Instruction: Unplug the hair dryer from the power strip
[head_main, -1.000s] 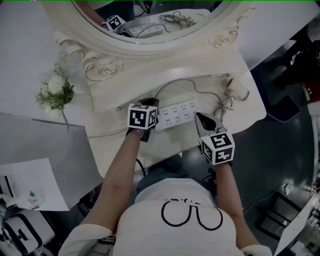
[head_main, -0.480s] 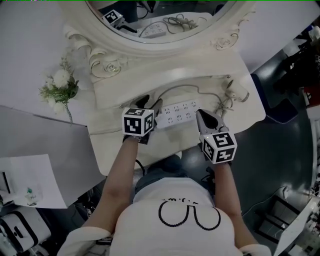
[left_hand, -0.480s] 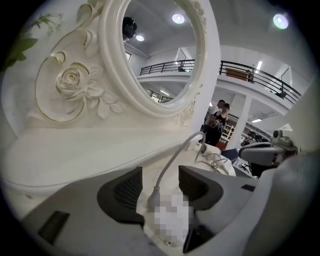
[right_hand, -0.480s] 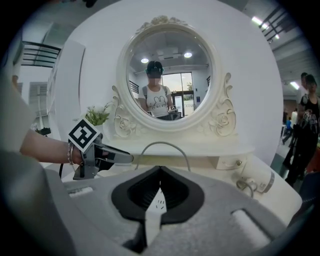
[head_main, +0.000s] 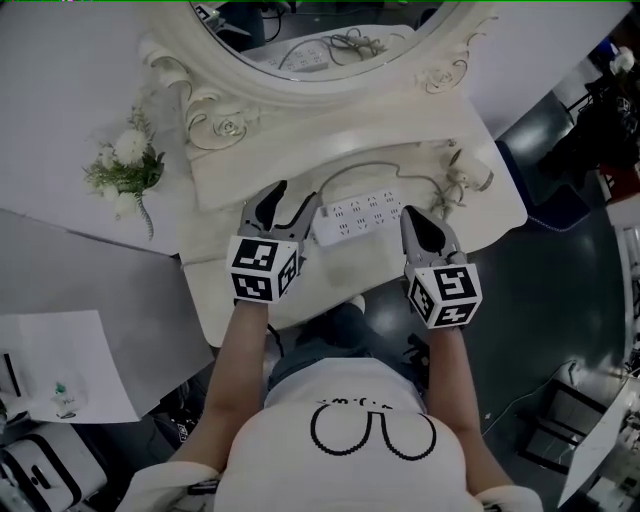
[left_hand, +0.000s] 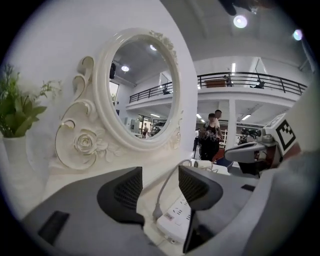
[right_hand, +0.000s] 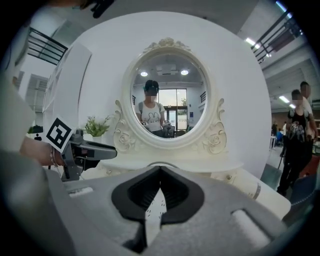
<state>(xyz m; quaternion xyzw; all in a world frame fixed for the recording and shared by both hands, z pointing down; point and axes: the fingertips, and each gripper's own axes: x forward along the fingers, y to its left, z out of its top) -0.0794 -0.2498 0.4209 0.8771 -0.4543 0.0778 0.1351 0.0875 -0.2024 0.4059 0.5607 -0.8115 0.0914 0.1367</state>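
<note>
Seemingly unplugged, the hair dryer lies right of the power strip. The left hand-held gripper, jaws just opening and empty, and the clenched, empty right hand-held gripper should lift clear without snagging the cord.

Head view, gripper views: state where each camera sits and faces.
Head view: on the person's head, steeply down at power strip; forearms, left gripper, right gripper show.
Left gripper view: on it, facing the mirror between just-opened, empty jaws.
Right gripper view: on it, facing the mirror over shut jaws.
Both gripper views share the mirror.
</note>
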